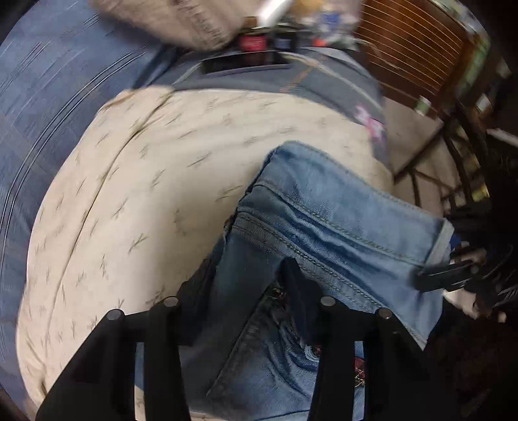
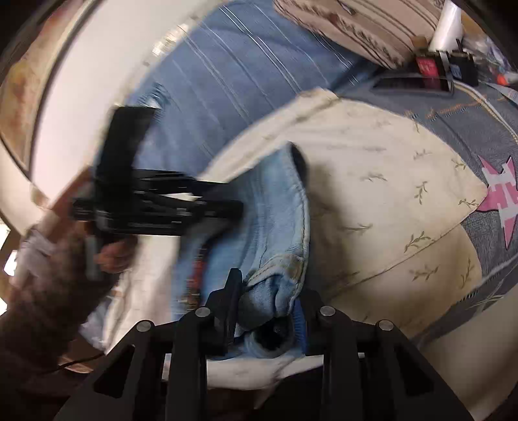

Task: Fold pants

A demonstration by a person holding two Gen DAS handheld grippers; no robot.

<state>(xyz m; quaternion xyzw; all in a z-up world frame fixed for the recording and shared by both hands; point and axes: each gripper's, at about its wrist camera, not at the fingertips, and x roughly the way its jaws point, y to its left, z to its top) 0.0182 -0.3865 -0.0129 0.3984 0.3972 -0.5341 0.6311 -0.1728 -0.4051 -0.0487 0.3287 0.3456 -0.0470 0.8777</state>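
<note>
**A:** Where are the pants, and what shape are they in?

**B:** The jeans point(image 1: 323, 226), light blue denim, lie bunched on a cream leaf-print cloth point(image 1: 129, 194) spread over a blue striped bedcover point(image 1: 48, 97). In the left wrist view a stitched seam and a hem edge run across the top fold. They are partly doubled over, not yet flat.

**A:** And the grippers?

**B:** The left gripper point(image 1: 249, 278) points steeply down with denim between its fingers; the pads look pressed onto a thick fold of the jeans. The right gripper point(image 2: 268, 311) is clamped on a rolled wad of the same denim, seen close in its own view. The person's left hand point(image 2: 110, 252), in a dark sleeve, is blurred beside the fabric.

**A:** Which step is this?

**B:** I judge it a mid-fold carry: both ends gripped, ready to bring one part over the other.

**A:** What does the next move need?

**B:** Probably both hands travelling together, keeping the cloth taut, laying edge onto edge on the cream cloth, then letting go. Uneven pulling could skew the fold.

**A:** Anything else nearby?

**B:** A striped pillow point(image 2: 356, 29) and small boxes point(image 2: 430, 68) at the bed's far side, well apart.
</note>
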